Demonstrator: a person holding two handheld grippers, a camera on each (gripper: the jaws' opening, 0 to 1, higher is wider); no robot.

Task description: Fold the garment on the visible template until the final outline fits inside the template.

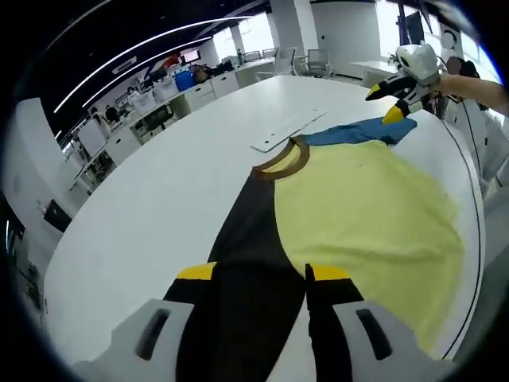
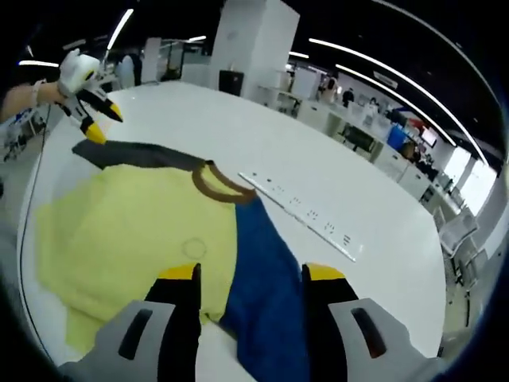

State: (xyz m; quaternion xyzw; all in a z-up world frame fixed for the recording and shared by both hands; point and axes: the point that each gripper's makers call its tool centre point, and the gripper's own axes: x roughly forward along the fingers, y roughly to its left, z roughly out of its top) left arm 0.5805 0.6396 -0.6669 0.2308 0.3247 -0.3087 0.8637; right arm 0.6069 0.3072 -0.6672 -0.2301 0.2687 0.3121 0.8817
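Two sleeves in play, one at each gripper.

I had my left gripper [image 1: 260, 274] standing wide over the black sleeve [image 1: 246, 263] at the bottom of the left gripper view, and my right gripper [image 2: 248, 274] equally wide over the blue sleeve [image 2: 266, 278] low in the right gripper view. The yellow garment [image 2: 127, 231] lay flat on the white table [image 2: 334, 159], collar near the ruler-like strip [image 2: 306, 213]. To fold well, I judged, both grippers should pinch their sleeves at matching points and carry them inward evenly, without dragging the body.
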